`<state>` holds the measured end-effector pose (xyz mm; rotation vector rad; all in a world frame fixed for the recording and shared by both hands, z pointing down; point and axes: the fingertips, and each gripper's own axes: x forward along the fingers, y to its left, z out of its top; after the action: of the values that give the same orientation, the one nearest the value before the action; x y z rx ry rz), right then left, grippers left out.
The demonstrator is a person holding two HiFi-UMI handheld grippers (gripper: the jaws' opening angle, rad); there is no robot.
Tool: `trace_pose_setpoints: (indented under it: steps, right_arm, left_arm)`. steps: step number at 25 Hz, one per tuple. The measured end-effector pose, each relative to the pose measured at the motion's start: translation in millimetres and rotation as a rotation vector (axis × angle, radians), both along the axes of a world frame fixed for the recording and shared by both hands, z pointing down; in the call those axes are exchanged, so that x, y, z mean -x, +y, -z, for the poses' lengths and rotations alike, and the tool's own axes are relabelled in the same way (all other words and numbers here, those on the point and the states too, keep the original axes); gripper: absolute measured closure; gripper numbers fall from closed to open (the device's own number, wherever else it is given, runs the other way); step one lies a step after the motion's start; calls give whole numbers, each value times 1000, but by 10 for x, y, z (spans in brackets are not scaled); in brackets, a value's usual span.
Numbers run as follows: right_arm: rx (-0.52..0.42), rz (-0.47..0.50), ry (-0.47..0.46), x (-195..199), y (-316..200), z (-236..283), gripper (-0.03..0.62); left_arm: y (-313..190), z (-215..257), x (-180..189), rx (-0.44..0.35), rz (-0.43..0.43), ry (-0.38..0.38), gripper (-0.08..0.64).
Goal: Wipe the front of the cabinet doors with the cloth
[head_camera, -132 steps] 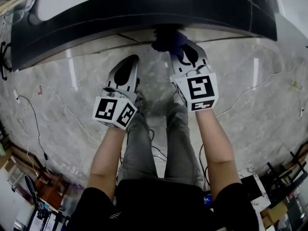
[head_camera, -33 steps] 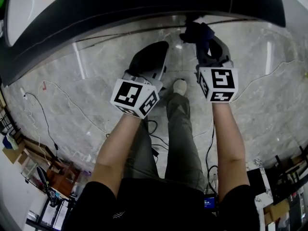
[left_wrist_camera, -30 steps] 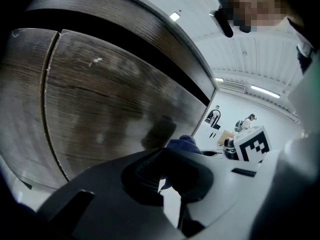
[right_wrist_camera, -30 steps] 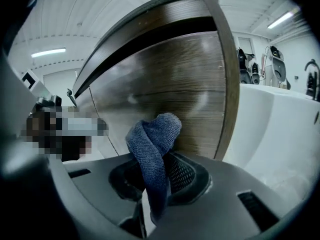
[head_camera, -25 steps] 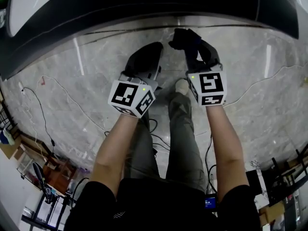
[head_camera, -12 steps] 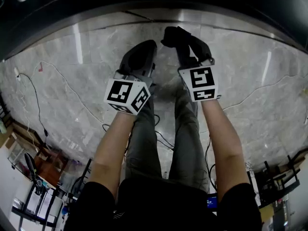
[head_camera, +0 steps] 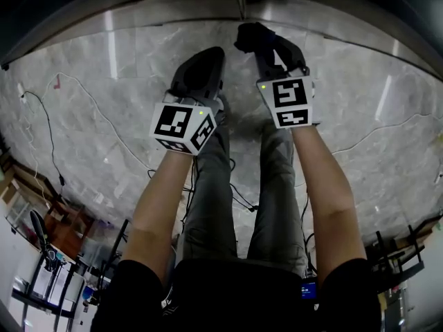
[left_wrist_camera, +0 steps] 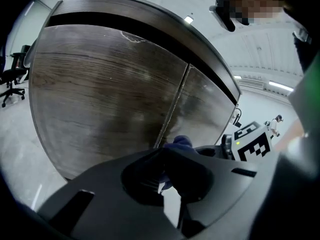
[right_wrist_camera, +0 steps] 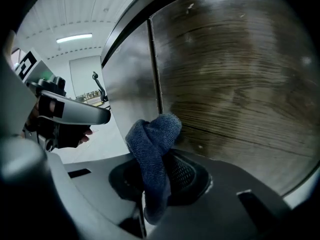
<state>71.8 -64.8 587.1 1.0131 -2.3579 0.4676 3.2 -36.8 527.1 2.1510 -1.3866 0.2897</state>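
Cloth (right_wrist_camera: 152,144), dark blue and knitted, sits clamped in my right gripper (right_wrist_camera: 156,181), its wad at 12 o'clock beside the vertical seam (right_wrist_camera: 155,59) of the dark wood-grain cabinet doors (right_wrist_camera: 240,74). My left gripper (left_wrist_camera: 162,176), at 9 o'clock of it, is pinched together on nothing, so I judge the wiping falls to the right.

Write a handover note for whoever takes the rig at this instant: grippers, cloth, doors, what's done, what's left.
Right gripper: shut on the blue cloth. The cloth's bunched end points at the cabinet doors, low down beside the seam between them. Contact cannot be confirmed.
Left gripper: jaws together, holding nothing, beside the right one and facing the same seam.
Done: the cloth is gripped and brought up to the doors. How much has been wiped does not show.
Left: probably wipe across both door fronts, then check for missed patches.
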Motion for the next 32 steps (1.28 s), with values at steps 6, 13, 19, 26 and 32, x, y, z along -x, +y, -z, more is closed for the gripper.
trace_pose_setpoints:
  steps: [6, 13, 19, 26, 32]
  right_arm:
    - [-24, -2, 36, 6, -122, -87, 522]
    - [-57, -26, 58, -251, -283, -70, 522]
    - [-66, -61, 71, -747, -287, 3, 522]
    - [-51, -130, 94, -1487, -299, -12, 522]
    - [-51, -186, 89, -1889, -295, 3, 522]
  left_arm:
    - [-61, -125, -77, -9, -53, -39, 551]
    - [-136, -122, -318, -13, -101, -39, 551]
    - [-143, -78, -673, -8, -143, -25, 551]
    - [-159, -25, -1334, -6, -216, 2, 551]
    - [-155, 23, -1730, -2, -266, 19, 551]
